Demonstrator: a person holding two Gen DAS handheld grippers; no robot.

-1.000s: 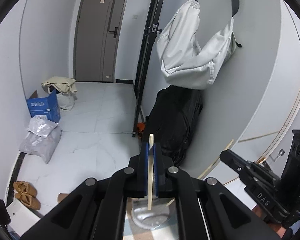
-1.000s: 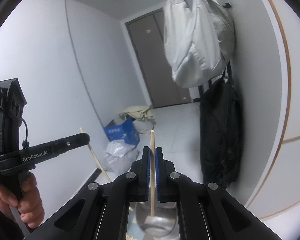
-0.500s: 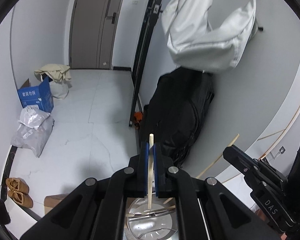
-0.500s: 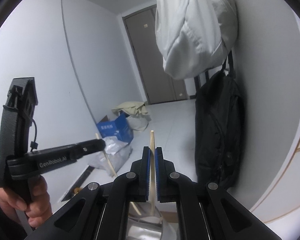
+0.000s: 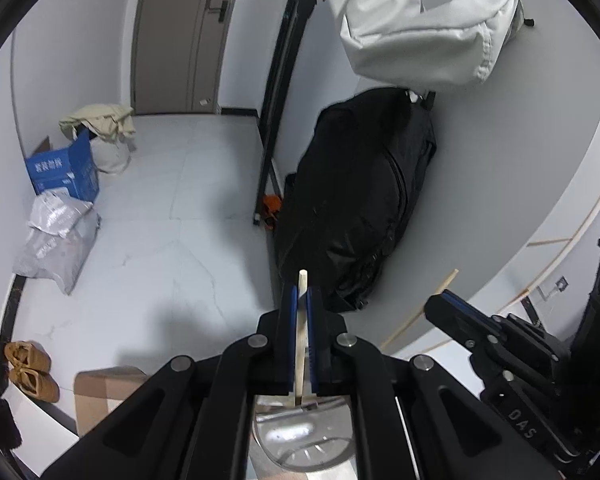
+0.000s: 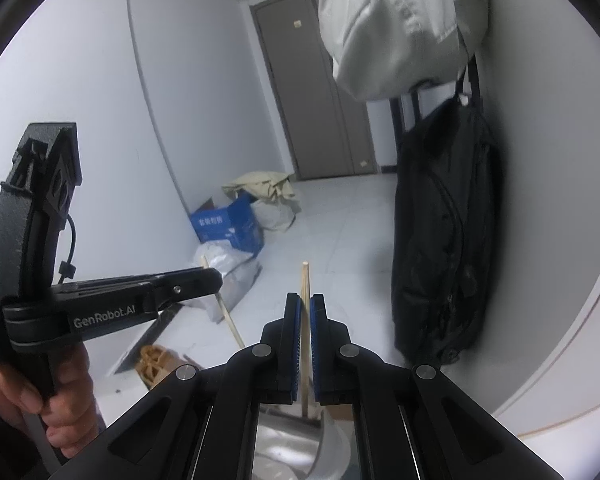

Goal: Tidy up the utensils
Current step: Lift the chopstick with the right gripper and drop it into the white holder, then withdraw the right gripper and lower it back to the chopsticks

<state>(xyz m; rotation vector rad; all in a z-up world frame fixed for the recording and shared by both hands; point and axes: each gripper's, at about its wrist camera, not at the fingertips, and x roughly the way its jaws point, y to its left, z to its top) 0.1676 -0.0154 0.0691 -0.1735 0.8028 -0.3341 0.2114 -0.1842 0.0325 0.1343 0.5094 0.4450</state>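
In the left wrist view my left gripper is shut on a thin wooden chopstick that stands upright, its lower end over a shiny steel utensil holder just beneath the fingers. At the right edge of that view my right gripper carries a second chopstick. In the right wrist view the right gripper pinches its chopstick above the same holder. The left gripper reaches in from the left in a person's hand, its chopstick slanting down.
A black bag and a white bag hang on the wall ahead. A blue box, grey plastic bags, tan shoes and a cardboard box lie on the pale tiled floor. A grey door closes the corridor.
Both grippers have sunk and tipped downward, each still gripping its chopstick. The steel holder now shows larger beneath them, and the other gripper sits lower in each view.
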